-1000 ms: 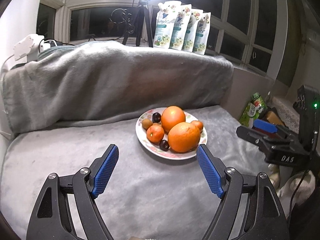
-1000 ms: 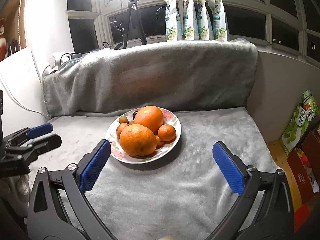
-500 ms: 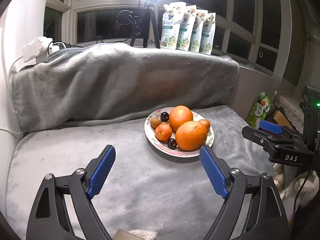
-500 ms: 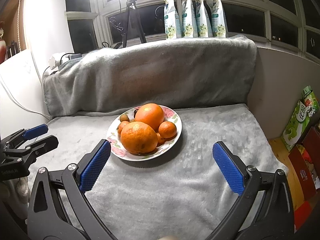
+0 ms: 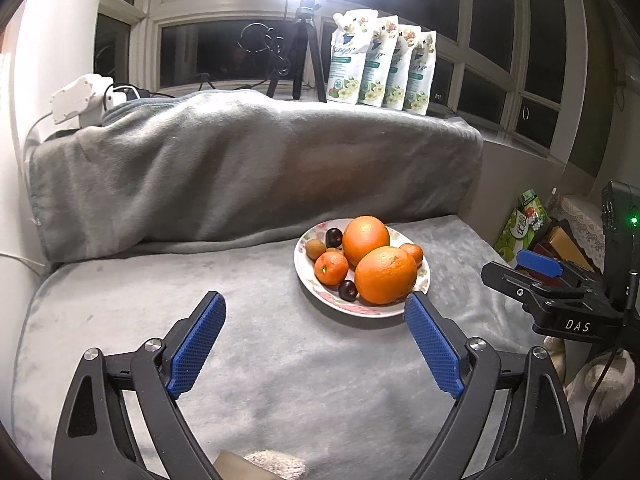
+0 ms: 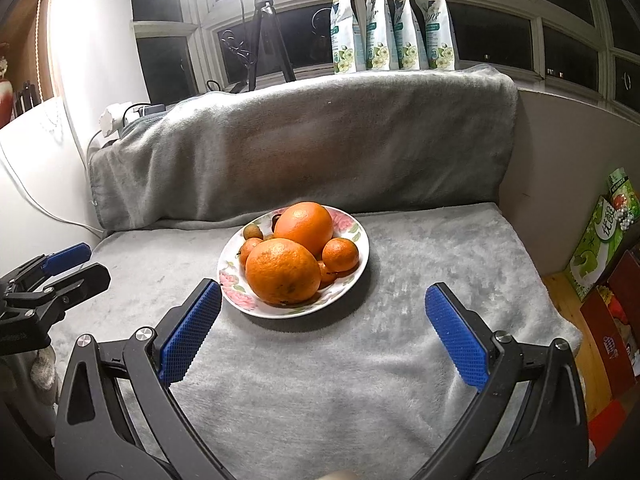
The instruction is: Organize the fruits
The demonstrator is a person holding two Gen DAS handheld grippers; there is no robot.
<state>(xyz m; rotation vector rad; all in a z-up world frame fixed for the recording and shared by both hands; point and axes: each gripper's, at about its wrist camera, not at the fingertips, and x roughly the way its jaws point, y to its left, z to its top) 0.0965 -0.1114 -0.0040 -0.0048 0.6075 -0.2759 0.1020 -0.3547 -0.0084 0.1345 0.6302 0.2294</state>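
Observation:
A floral plate sits on the grey blanket. It holds two big oranges, small mandarins, dark plums and a brown kiwi. My left gripper is open and empty, in front of the plate and slightly left of it. My right gripper is open and empty, just in front of the plate. Each gripper shows at the edge of the other's view.
The grey blanket covers the seat and the raised back. Several refill pouches and a tripod stand on the sill behind. Boxes lie on the floor to the right. A white power strip sits at the back left.
Both grippers stay open. The left gripper has shifted left and back, so the plate sits further right in its view. The right gripper has drifted slightly nearer the plate.

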